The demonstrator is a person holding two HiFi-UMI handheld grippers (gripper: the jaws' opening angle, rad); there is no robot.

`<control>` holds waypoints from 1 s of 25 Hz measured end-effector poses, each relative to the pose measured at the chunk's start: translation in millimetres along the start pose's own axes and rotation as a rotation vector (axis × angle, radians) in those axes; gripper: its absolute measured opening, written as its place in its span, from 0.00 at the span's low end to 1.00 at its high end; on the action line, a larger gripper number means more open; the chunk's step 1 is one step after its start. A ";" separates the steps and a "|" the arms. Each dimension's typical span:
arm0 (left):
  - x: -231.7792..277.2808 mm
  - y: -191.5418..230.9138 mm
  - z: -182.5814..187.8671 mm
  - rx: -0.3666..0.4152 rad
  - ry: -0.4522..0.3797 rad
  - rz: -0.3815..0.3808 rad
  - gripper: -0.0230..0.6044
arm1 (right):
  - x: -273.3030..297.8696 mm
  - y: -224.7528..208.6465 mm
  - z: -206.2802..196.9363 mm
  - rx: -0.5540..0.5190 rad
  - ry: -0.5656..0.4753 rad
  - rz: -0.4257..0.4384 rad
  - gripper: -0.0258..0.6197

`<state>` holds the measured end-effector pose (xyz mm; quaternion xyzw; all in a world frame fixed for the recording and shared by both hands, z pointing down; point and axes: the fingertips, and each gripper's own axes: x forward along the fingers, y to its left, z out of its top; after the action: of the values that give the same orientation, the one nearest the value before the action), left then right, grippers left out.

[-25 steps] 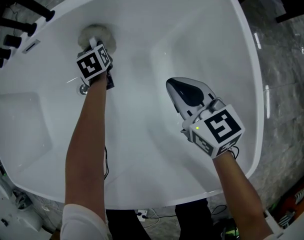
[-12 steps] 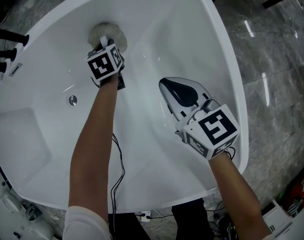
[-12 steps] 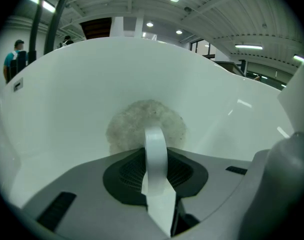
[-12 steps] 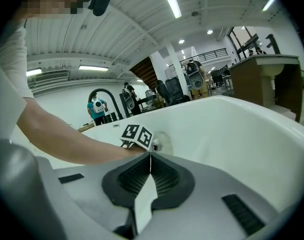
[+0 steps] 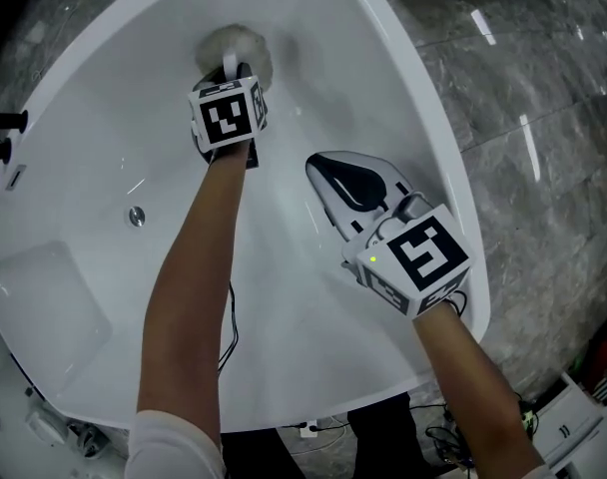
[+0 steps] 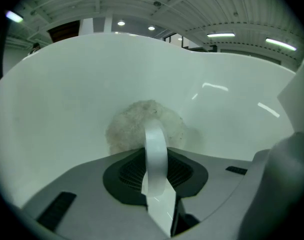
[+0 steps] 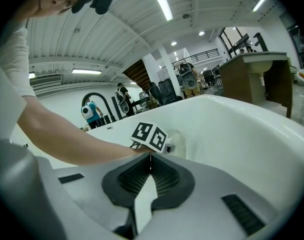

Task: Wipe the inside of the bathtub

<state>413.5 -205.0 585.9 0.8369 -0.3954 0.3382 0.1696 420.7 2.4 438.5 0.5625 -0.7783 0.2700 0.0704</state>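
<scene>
Fingers [image 6: 82, 194] first, left gripper view: pinched shut on the white strap [image 6: 155, 149] of the fluffy pad [image 6: 142, 121], pad pressed against the curved wall of the bathtub [image 6: 62, 84]. Looks like mid-wipe for the left gripper [image 6: 157, 184]. Best done with firm, even pressure, overlapping passes, pad kept flat to the curve.

Over to the right gripper view: right gripper [image 7: 149, 170] closed tip to tip, holding nothing, hanging over the basin. Big open hall beyond, strip lights [image 7: 161, 1] overhead.

Down to the head view: glossy white enamel, probably slick, so steady does it. Drain [image 5: 136, 216] well apart from the pad. Trailing cable [image 5: 232, 312] worth keeping out of the stroke. Grey marble floor [image 5: 543, 98] all round.
</scene>
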 end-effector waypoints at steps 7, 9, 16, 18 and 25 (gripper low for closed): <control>21.8 -26.5 -10.4 0.105 0.018 -0.052 0.19 | 8.0 2.6 -8.5 0.007 -0.002 0.012 0.07; 27.2 -30.8 -16.0 0.134 0.022 -0.062 0.19 | 10.5 5.3 -12.6 0.002 0.003 0.020 0.07; 39.2 -28.8 -37.6 0.189 0.026 -0.076 0.19 | 18.3 13.6 -18.4 -0.008 -0.004 0.034 0.07; 41.9 -27.3 -47.0 0.189 0.036 -0.086 0.19 | 21.3 17.0 -23.0 -0.011 0.001 0.032 0.07; 44.6 -5.0 -73.3 0.152 0.063 -0.081 0.19 | 30.8 25.5 -31.8 -0.013 0.012 0.031 0.07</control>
<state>406.3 -185.8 669.4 0.8517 -0.3291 0.3861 0.1313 380.2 -1.8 469.4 0.5484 -0.7881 0.2695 0.0745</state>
